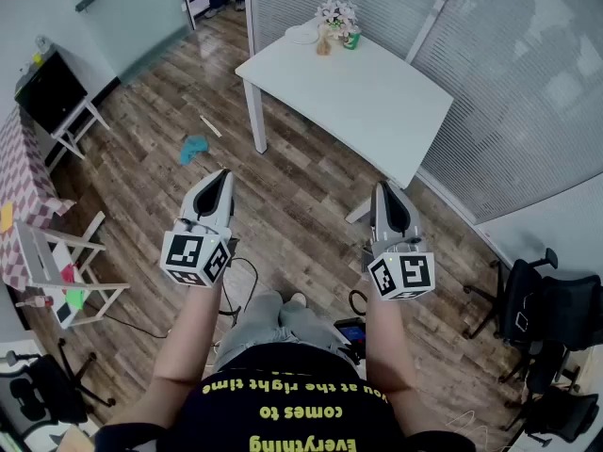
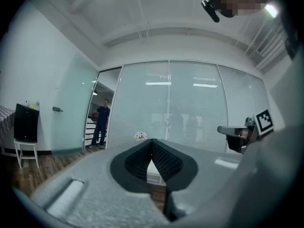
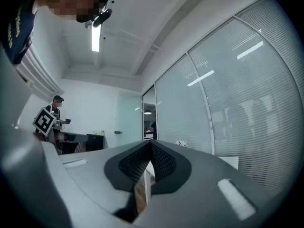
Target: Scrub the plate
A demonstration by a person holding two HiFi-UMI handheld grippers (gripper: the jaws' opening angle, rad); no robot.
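Standing well back from the white surface [image 1: 377, 92], the person holds both tools level over the wooden floor [image 1: 283, 186], and neither carries anything. The left gripper [image 1: 221, 177] has its jaws pressed together on nothing, and the right gripper [image 1: 384, 191] likewise has its jaws meeting with no object between them. The plate [image 1: 303, 34] lies at the far corner of the surface, close to the edge, just beside a small bunch of flowers [image 1: 336, 14] and a green cup [image 1: 351, 39]. It is too small here to tell whether it is one plate or a short stack. It looks like white glazed ware, so I judge it stiff, fairly light, smooth enough to slip in a pinch, and liable to chip if it drops. The rim seems the place to hold it, with one gripper steadying it there while the other scrubs. No scrubbing tool can be made out on the surface from here, though a blue rag-like thing [image 1: 194, 147] lies on the floor to the left. Its corner spot leaves little margin before the drop, and the flowers and cup crowd one side. The near stretch of the surface is bare and offers working room. Office chairs [image 1: 546, 309] at the right and a folding rack [image 1: 66, 271] at the left stand well apart from the way there.
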